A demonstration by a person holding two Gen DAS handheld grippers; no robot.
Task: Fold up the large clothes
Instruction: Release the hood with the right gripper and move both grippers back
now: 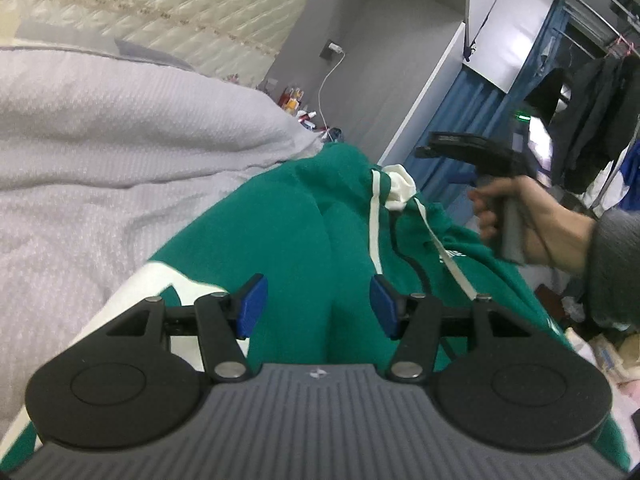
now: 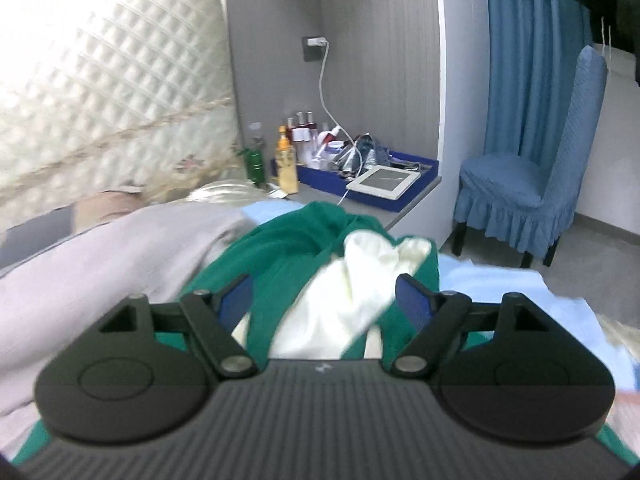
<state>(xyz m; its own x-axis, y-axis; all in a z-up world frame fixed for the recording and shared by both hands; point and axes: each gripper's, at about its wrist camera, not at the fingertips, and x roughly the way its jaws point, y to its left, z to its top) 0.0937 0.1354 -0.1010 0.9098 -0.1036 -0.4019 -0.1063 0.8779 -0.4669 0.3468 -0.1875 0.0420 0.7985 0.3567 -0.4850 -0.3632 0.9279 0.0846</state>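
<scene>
Lying rumpled along the near edge of the bed [image 1: 100, 168], the green hoodie [image 1: 288, 216] spreads over the pale lilac bedspread, its bunched hood toward the bedside shelf [image 2: 404, 216] at the head end. A white hood lining [image 2: 352, 280] shows at the top of the heap, and a white drawstring [image 1: 448, 260] and a white stripe [image 1: 375, 220] run down the green cloth.

Above the garment's lower part the left gripper [image 1: 318, 304] hangs with its blue pads apart, green fabric showing between them but neither pad pressing on it. The right gripper [image 2: 326, 300] is over the hood, its jaws standing wide with the white lining between them and not pinched. In the left wrist view the person's right hand [image 1: 532, 220], in a grey sleeve, holds that tool by its handle beside the hoodie's far edge.

Beyond the bed's head edge stands a quilted cream headboard [image 2: 100, 100]. On the bedside shelf sit bottles [image 2: 296, 140], a blue tray [image 2: 404, 184] and a white tablet [image 2: 384, 180], with a charger cable [image 2: 326, 92] running up to a wall socket. A blue-covered chair [image 2: 540, 184] stands by a blue curtain [image 2: 520, 60].
</scene>
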